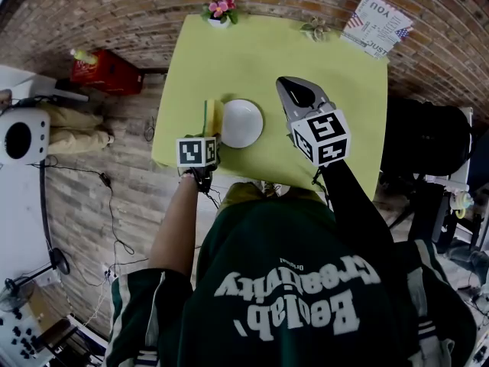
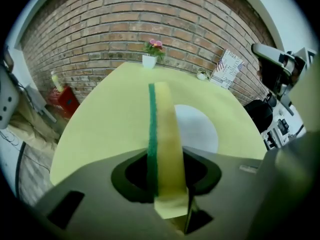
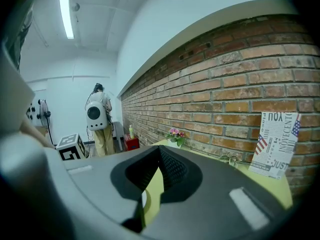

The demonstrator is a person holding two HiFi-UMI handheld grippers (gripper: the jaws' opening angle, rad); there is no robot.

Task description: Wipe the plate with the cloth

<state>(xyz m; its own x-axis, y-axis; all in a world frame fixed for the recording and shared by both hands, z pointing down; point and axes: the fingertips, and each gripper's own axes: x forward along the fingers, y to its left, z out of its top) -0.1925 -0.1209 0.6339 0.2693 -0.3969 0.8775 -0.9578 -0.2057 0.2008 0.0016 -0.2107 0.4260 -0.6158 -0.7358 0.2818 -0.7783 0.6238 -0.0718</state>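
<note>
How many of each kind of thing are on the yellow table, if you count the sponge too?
Plates: 1, the white plate
Sponges: 1, the yellow-and-green sponge
Potted plants: 2, the pink flower pot and the small green plant
Cards: 1, the printed card
Total: 5

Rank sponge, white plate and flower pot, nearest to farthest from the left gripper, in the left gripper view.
1. The sponge, clamped in the jaws.
2. The white plate, just ahead, to the right.
3. The flower pot, at the table's far edge.
</note>
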